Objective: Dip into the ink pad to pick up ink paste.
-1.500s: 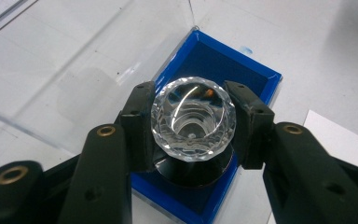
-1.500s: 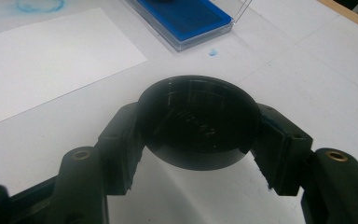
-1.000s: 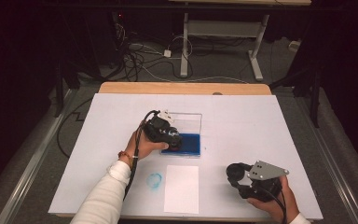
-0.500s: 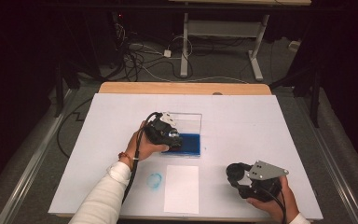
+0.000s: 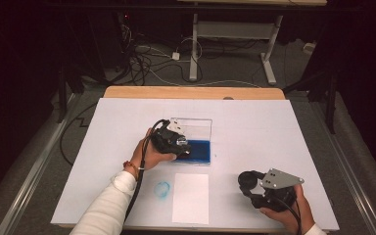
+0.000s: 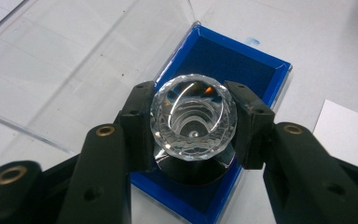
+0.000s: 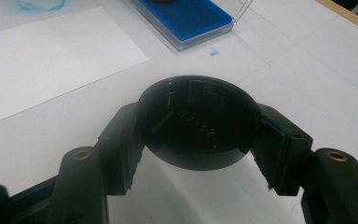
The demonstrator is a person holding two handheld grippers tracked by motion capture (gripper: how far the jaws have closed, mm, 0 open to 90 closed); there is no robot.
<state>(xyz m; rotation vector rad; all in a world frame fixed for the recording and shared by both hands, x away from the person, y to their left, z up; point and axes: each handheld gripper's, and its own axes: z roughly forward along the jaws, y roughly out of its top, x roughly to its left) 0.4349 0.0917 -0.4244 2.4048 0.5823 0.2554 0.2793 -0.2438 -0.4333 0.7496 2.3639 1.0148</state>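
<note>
Two grippers, each loaded. Left gripper (image 6: 193, 123) has its jaws clamped on the faceted rim of a clear glass stamp (image 6: 193, 122), pads on opposite sides, the dark round base hanging over the blue ink pad (image 6: 242, 70) in its clear hinged case (image 5: 192, 128) at mid-table. Whether the base touches the pad I cannot tell. Right gripper (image 7: 196, 126), at the near right, grips a black round cap (image 7: 196, 122) by its edge, above bare white table (image 5: 274, 127). A blank paper sheet (image 5: 191, 197) lies near, between the hands; a blue ring print (image 5: 162, 189) sits just left of it.

Handling judgement: the stamp looks rigid, fairly heavy for its size, and chip-prone. Its polished facets are likely slippery, so the across-the-rim hold seems right; keep it upright and level. The cap looks light, hard and glossy; an edge grip suffices.
</note>
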